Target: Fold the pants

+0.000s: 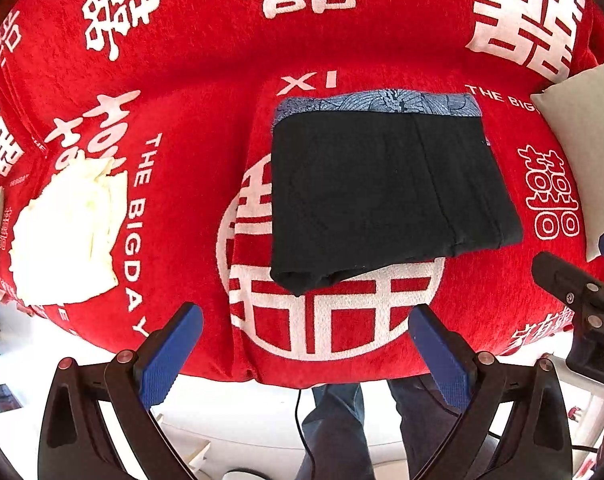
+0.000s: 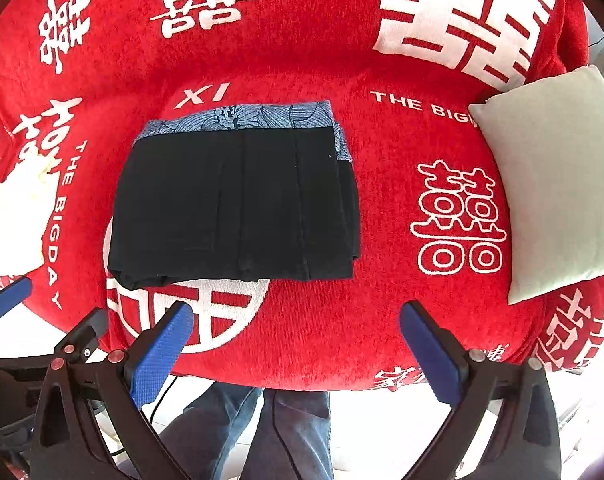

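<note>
The black pants (image 1: 382, 188) lie folded into a compact rectangle on the red sofa seat (image 1: 181, 240), with a blue patterned lining strip (image 1: 382, 102) showing along the far edge. They also show in the right wrist view (image 2: 233, 204). My left gripper (image 1: 306, 320) is open and empty, held back above the seat's front edge, apart from the pants. My right gripper (image 2: 295, 316) is open and empty too, near the front edge and to the right of the pants. The right gripper's finger (image 1: 562, 276) shows at the right of the left wrist view.
A cream folded cloth (image 1: 69, 232) lies on the seat at the left. A grey cushion (image 2: 554, 176) leans at the right. The red cover (image 2: 382, 280) carries white lettering. The person's jeans-clad legs (image 2: 261, 432) and a white floor are below the seat edge.
</note>
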`<action>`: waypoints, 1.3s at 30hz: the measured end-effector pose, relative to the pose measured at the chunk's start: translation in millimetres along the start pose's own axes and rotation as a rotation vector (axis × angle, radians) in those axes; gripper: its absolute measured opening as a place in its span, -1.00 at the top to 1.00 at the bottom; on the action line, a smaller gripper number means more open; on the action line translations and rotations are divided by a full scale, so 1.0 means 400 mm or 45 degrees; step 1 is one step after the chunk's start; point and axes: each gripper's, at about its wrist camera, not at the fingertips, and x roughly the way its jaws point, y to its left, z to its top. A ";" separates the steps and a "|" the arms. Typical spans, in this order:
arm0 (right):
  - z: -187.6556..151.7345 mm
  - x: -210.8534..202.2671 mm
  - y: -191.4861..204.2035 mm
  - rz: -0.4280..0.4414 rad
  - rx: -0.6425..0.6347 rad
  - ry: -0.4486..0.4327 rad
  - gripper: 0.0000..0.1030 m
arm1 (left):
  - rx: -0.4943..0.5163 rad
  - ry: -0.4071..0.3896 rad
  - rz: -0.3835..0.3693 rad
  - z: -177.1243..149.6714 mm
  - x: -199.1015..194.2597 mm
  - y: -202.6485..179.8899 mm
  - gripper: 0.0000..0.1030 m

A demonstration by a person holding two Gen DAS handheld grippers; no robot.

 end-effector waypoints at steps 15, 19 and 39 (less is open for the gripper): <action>0.006 -0.018 0.022 -0.006 -0.013 0.001 -0.99 | 0.001 -0.014 -0.023 0.005 -0.022 -0.007 -1.00; 0.009 -0.019 0.025 -0.005 -0.013 0.004 -0.99 | -0.004 -0.016 -0.023 0.009 -0.024 -0.005 -1.00; 0.016 -0.022 0.039 -0.008 -0.013 0.009 -0.99 | -0.005 -0.013 -0.036 0.017 -0.023 -0.011 -1.00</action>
